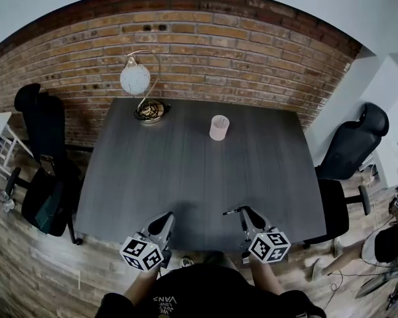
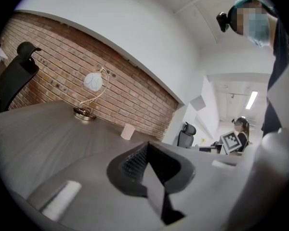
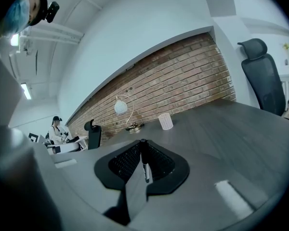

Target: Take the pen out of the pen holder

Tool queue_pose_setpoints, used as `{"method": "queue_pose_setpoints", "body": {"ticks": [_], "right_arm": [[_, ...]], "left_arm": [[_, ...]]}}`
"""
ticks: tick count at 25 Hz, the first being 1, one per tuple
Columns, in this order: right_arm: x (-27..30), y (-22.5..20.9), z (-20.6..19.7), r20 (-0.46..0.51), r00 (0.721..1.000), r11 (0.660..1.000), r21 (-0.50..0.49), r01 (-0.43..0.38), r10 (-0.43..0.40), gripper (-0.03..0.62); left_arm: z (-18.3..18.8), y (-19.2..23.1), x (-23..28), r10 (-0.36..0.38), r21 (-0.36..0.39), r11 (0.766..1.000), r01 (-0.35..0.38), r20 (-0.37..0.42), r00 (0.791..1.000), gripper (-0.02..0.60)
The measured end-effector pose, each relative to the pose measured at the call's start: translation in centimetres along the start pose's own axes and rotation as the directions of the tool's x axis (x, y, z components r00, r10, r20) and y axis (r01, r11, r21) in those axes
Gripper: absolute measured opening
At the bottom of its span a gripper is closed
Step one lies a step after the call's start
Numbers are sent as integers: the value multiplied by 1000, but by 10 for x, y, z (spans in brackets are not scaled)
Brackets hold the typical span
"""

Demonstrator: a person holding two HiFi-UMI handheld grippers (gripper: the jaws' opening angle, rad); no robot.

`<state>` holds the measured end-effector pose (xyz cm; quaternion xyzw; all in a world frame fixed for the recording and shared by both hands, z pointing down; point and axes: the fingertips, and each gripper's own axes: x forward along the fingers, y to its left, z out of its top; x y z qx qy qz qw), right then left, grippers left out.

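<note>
The pen is clamped in the closed jaws of the right gripper, above the near edge of the table and well apart from the pen holder. Its long axis lies crosswise to the jaws, one end poking out toward the left gripper. It is thin and dark (with a paler, shiny stretch in the right gripper view). The left gripper's jaws are together with nothing between them.

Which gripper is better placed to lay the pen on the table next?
Right: the right gripper holds the pen over the near edge of the table; the left gripper is shut, empty.
</note>
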<state>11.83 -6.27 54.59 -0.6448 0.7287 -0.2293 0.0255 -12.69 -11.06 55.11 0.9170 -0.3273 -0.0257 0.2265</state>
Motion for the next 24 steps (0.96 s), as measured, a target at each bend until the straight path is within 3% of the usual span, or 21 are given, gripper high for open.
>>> {"method": "queue_pose_setpoints", "body": {"ticks": [24], "right_arm": [[11, -2, 3, -19, 1000, 1000, -4, -8, 7, 44]], "left_arm": [[1, 8, 9, 2, -8, 1000, -2, -15, 1000, 52]]}}
